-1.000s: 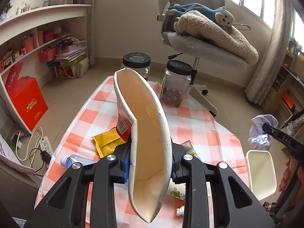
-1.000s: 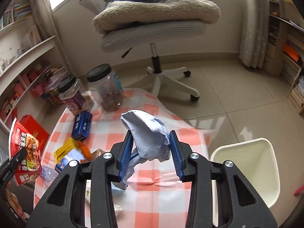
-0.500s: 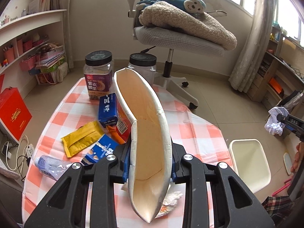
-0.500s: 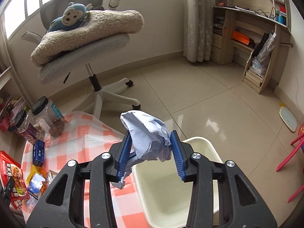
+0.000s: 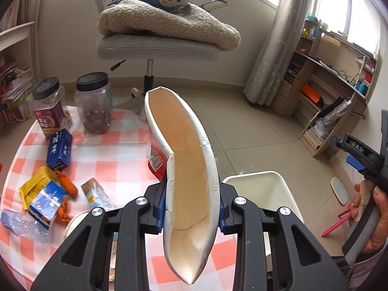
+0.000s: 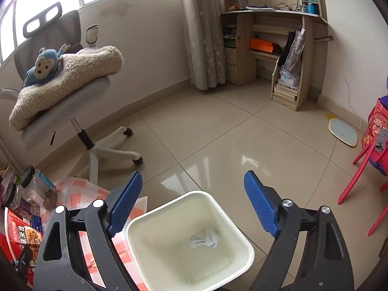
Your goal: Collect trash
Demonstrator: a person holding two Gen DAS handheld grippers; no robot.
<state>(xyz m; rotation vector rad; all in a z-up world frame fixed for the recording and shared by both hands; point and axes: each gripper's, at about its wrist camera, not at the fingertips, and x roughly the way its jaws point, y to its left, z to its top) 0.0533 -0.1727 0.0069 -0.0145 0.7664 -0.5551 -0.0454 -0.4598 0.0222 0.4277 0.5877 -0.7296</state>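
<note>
My left gripper is shut on a squashed paper noodle cup, white inside with a red printed outside, held above the checked table's right edge. The white trash bin stands on the floor just right of it. My right gripper is open and empty above the bin. A crumpled grey-white paper ball lies on the bin's bottom. The right gripper also shows at the right edge of the left wrist view.
On the table lie a blue box, yellow and blue wrappers, a crushed bottle and two black-lidded jars. An office chair with a blanket and toy monkey stands behind. A red chair is at right.
My right gripper swung over the bin, opened and let the paper ball drop into it. My left gripper moved right with the cup toward the bin.
</note>
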